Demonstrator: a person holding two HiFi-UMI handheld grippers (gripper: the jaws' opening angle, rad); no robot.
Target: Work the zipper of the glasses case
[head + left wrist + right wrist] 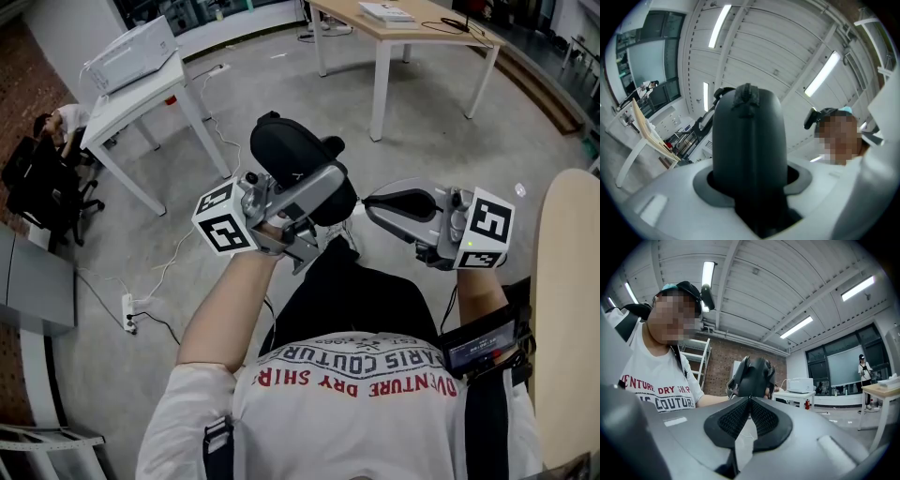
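left tool [317, 199] is clamped on the black oval hard-shell glasses case [292, 150]. in the left gripper view the case [747, 140] fills the gap, with both jaws tight against its sides. it stands up out of the tool, one rounded end toward the camera and a raised zipper ridge [747, 92] across the top.

right tool [749, 400] has its black ribbed pads [733, 420] pressed together at the tips, a thin slit left lower down. i can't make out anything pinched there. the tips point at the case [752, 376], just beside or touching its edge, i can't tell which. in the head view the right tool [371, 202] comes in level from the right to the case's lower side.

the case is held in the air in front of my chest, over the grey floor [281, 84], not on any worktop. it looks closed and i can't see inside.

white worktop [122, 108] with a white box-shaped machine [131, 52] is well apart, at far left.
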